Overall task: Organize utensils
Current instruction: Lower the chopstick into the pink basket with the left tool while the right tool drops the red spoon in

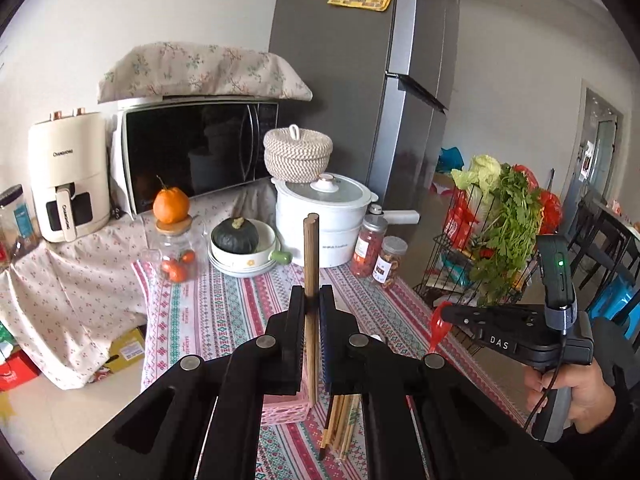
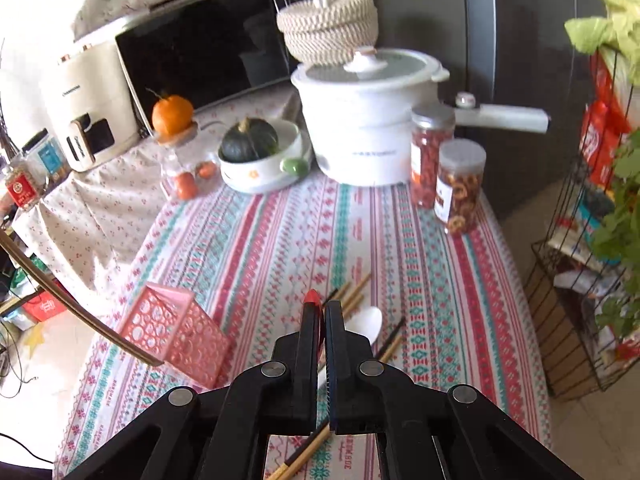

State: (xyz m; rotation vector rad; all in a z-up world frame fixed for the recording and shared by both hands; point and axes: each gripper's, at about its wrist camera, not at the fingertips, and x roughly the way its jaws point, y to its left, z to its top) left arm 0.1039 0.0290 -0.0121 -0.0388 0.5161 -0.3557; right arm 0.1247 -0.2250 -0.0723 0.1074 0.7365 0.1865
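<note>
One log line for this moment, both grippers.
left gripper: shut on wooden chopstick, upright above pink basket | right gripper: shut on red spoon | loose chopsticks, white spoon on table

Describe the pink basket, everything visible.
The pink basket is a small square-sided holder, plastic by its look, its walls pierced with a lattice of round holes. It stands upright on the striped tablecloth near the table's left edge, open at the top. Nothing shows inside it from the right wrist view. The wooden chopstick held in the left tongs hangs with its tip at the rim; whether it touches is unclear. Loose chopsticks lie beside it.
</note>
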